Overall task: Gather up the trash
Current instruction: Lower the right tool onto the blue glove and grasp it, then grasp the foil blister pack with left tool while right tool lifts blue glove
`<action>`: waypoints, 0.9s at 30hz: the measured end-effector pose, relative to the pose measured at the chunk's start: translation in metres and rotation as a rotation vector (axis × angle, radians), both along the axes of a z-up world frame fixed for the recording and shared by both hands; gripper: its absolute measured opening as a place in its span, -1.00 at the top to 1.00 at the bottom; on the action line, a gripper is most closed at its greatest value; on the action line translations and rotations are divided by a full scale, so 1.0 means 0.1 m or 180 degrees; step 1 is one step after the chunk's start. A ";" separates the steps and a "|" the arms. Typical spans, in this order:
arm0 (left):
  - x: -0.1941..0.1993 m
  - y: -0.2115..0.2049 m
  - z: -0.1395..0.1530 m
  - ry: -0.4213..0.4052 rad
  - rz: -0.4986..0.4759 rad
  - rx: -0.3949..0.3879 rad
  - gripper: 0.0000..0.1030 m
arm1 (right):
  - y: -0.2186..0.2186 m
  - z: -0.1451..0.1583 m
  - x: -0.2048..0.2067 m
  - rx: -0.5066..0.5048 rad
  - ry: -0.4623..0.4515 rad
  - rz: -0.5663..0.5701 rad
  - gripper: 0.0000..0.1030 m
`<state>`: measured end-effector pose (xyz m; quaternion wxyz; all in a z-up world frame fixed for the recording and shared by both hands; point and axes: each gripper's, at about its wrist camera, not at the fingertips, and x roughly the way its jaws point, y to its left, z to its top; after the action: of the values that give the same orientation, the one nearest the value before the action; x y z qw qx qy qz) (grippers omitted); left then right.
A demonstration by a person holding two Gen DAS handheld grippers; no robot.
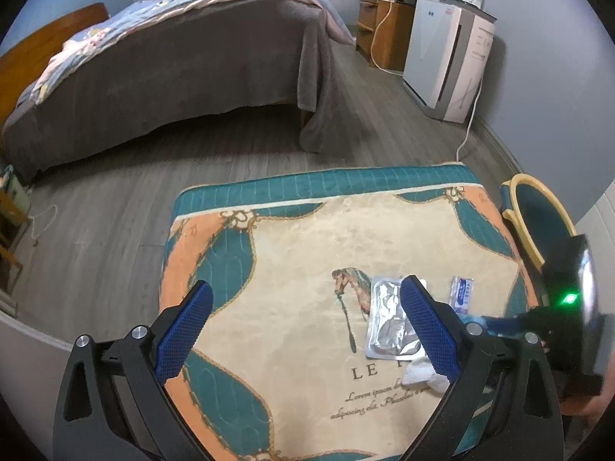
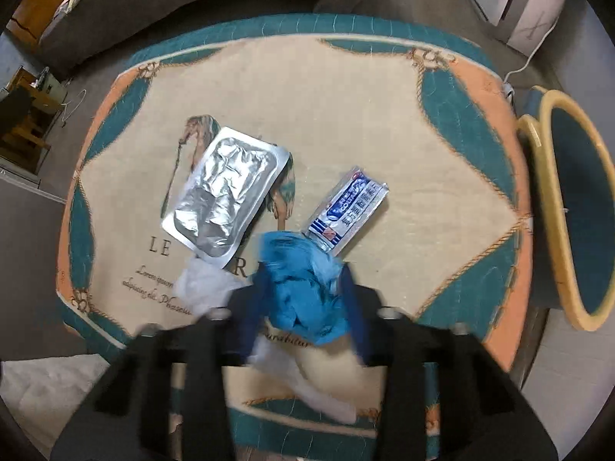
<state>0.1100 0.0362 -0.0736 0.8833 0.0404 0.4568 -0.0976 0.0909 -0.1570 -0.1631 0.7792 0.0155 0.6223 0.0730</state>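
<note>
My right gripper (image 2: 303, 292) is shut on a crumpled blue wad (image 2: 303, 288) and holds it over the patterned cushion (image 2: 346, 88). A silver foil packet (image 2: 226, 192) lies on the cushion to the left, a blue-and-white wrapper (image 2: 348, 201) just beyond the wad, and white crumpled tissue (image 2: 200, 288) near the front edge. My left gripper (image 1: 303, 326) is open and empty above the cushion (image 1: 292, 238), with the foil packet (image 1: 388, 322) by its right finger. The wrapper (image 1: 462, 294) and tissue (image 1: 421, 374) also show there. The right gripper (image 1: 499, 322) shows at the right edge.
A teal bin with a yellow rim (image 2: 576, 207) stands to the right of the cushion and also shows in the left wrist view (image 1: 538, 211). A bed with a grey cover (image 1: 173, 69), a white appliance (image 1: 449, 57) with a cable, and grey wood floor lie beyond.
</note>
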 end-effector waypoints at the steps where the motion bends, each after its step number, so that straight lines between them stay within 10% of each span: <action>1: 0.00 0.00 -0.02 0.0016 -0.0001 -0.0001 -0.88 | 0.00 0.06 0.00 0.0016 -0.0014 0.0013 0.88; 9: -0.02 -0.26 -0.30 0.0118 -0.0199 0.0230 -0.87 | -0.32 0.76 0.09 0.0044 -0.0435 0.0064 0.91; 14: -0.01 -0.40 -0.54 0.0250 -0.0219 0.0227 -0.87 | -0.34 0.38 0.07 0.0339 -0.0164 -0.0021 0.86; 19: 0.10 -0.25 -0.47 0.0236 0.0006 0.0074 -0.87 | -0.21 0.13 0.06 0.0315 0.0013 0.0158 0.26; 27: 0.11 -0.32 -0.55 0.0274 -0.0082 0.0144 -0.87 | -0.10 -0.10 0.09 0.0436 0.0322 0.0300 0.63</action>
<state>0.1211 0.0046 -0.1287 0.8604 0.0620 0.4958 -0.1003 0.0997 -0.1671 -0.1732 0.7397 0.0432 0.6544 0.1510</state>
